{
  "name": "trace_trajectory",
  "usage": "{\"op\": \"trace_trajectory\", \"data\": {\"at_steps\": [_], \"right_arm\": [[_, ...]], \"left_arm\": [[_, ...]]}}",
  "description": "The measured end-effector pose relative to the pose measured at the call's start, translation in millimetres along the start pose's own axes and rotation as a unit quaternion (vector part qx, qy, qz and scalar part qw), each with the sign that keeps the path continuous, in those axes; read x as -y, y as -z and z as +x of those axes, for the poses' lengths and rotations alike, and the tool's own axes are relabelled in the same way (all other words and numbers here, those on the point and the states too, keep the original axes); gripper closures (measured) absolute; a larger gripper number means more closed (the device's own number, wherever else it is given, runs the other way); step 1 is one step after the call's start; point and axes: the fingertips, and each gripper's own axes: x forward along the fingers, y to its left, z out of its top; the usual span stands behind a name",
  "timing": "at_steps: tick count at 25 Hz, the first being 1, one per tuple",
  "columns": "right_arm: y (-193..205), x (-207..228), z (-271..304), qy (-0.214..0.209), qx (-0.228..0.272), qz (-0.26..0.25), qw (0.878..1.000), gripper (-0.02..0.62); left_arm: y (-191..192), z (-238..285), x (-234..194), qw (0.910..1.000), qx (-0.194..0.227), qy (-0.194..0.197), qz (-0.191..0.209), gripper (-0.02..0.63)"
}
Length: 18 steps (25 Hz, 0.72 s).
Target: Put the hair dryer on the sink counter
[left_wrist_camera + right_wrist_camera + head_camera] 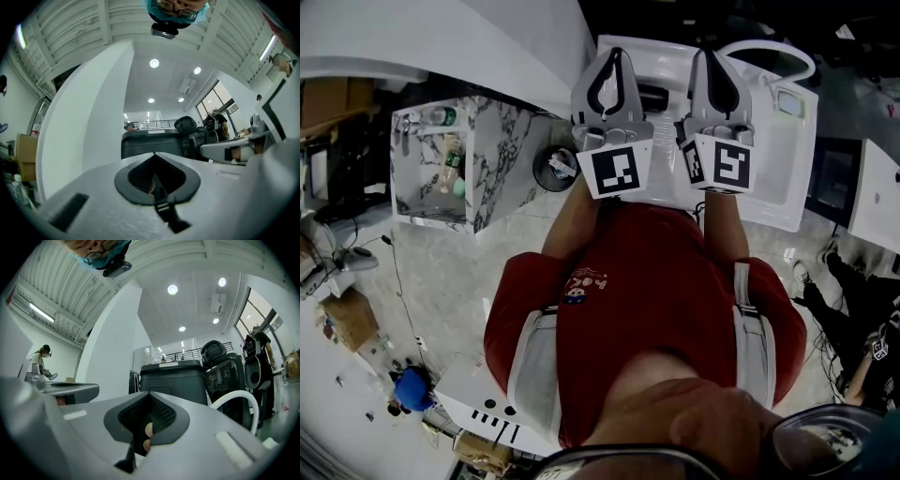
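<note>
Two claws are held shut and empty over the sink counter [787, 187], the left claw [615, 56] beside the right claw [713, 58]. No hair dryer is clearly seen; a dark shape [653, 97] at twelve o'clock may be it (poorly lit). Both should be kept level, clear of the counter's near edge; room is pinched by a shelf [502, 141] at nine.

Sink counter [783, 192] ahead open; white hose [232, 396] arches (right side).
</note>
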Motion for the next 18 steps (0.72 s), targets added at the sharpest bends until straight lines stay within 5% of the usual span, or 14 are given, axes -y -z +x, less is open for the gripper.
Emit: {"op": "trace_trajectory", "data": {"at_steps": [18], "right_arm": [[2.2,1.6,-1.8,0.009,0.002,-0.012,1.0,0.594]], "left_arm": [[0.5,0.4,1.5,0.9995,-0.007,0.017,-0.025,0.603]]}}
